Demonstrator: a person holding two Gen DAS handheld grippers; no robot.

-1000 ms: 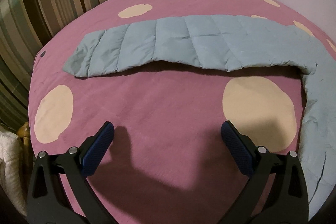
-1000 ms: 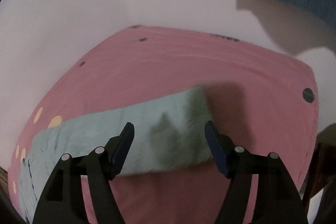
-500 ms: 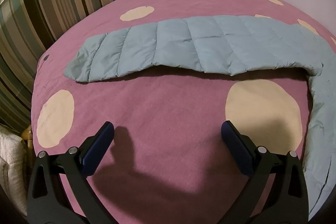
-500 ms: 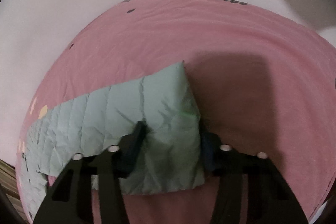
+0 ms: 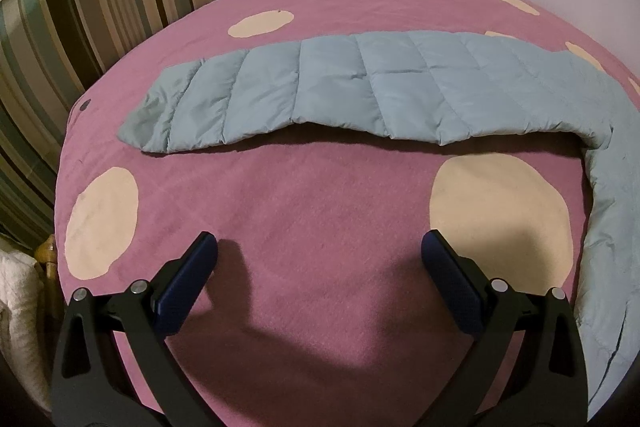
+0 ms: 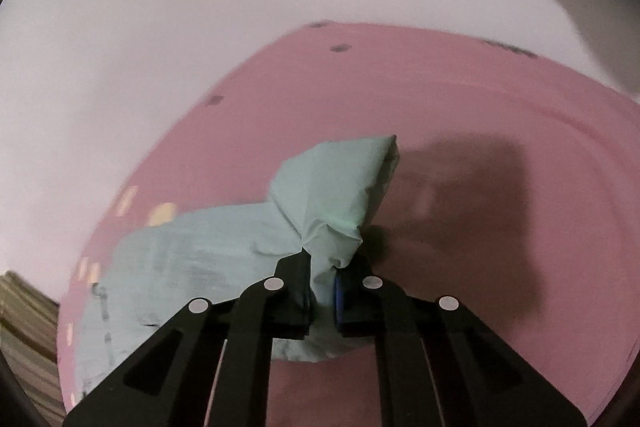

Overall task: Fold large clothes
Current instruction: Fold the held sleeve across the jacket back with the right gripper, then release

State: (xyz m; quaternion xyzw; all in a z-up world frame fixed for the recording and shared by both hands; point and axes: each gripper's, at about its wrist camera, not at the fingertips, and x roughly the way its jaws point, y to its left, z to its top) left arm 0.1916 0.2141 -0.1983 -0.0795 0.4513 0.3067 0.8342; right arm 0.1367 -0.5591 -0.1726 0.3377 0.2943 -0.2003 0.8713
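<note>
Since a second ago the right gripper (image 6: 322,291) is closing on and lifting the quilted jacket's sleeve end (image 6: 340,199), which should be carried low and steadily across while the left gripper (image 5: 320,283) is waiting spread wide and empty.

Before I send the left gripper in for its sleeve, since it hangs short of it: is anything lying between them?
Nothing visible. Only bare pink blanket lies between the open left gripper and the blue quilted sleeve.

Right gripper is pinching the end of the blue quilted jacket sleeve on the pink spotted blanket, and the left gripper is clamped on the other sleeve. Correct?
Not quite. The left gripper holds nothing: in the left wrist view its jaws stand wide apart over bare pink blanket, short of the sleeve. The rest stands: in the right wrist view the right gripper is closing on the bunched sleeve end.
</note>
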